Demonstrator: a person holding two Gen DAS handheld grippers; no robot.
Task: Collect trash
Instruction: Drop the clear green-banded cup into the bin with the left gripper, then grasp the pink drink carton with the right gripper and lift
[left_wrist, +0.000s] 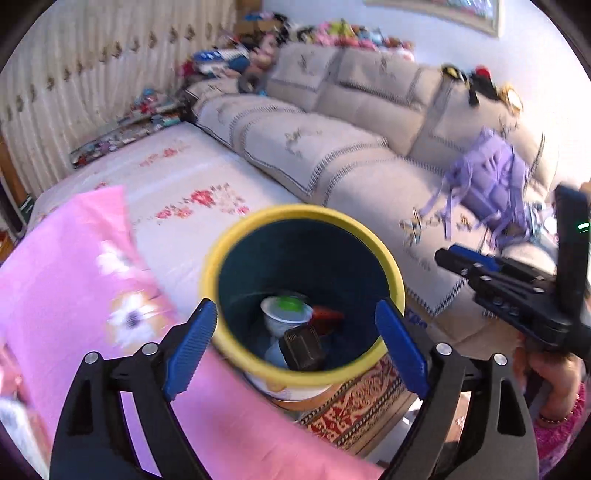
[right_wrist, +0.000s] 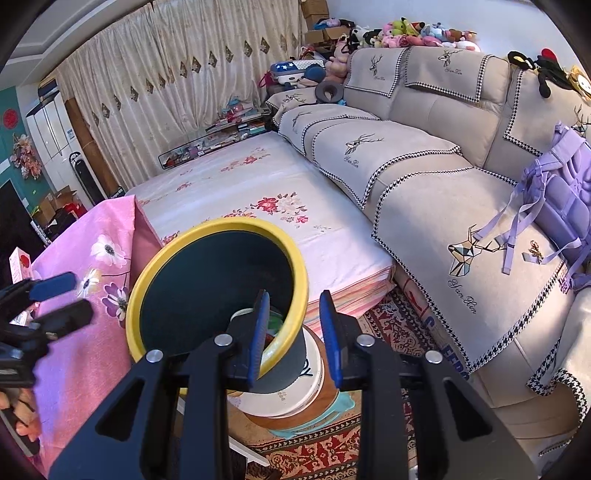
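Observation:
A dark bin with a yellow rim (left_wrist: 391, 266) stands on a round stool; it also shows in the right wrist view (right_wrist: 214, 227). Inside lie a white cup with a green lid (left_wrist: 286, 314), a red piece (left_wrist: 328, 314) and a dark box (left_wrist: 303, 349). My left gripper (left_wrist: 295, 345) is open wide and empty, hovering above the bin's mouth. My right gripper (right_wrist: 293, 328) is open and empty, its jaws straddling the bin's near rim; it shows at the right in the left wrist view (left_wrist: 465, 262).
A pink floral cloth (left_wrist: 74, 280) lies left of the bin. A white floral mattress (right_wrist: 258, 184) and a beige sofa (right_wrist: 424, 177) with a purple backpack (right_wrist: 561, 192) lie behind. A patterned rug (right_wrist: 391, 321) covers the floor.

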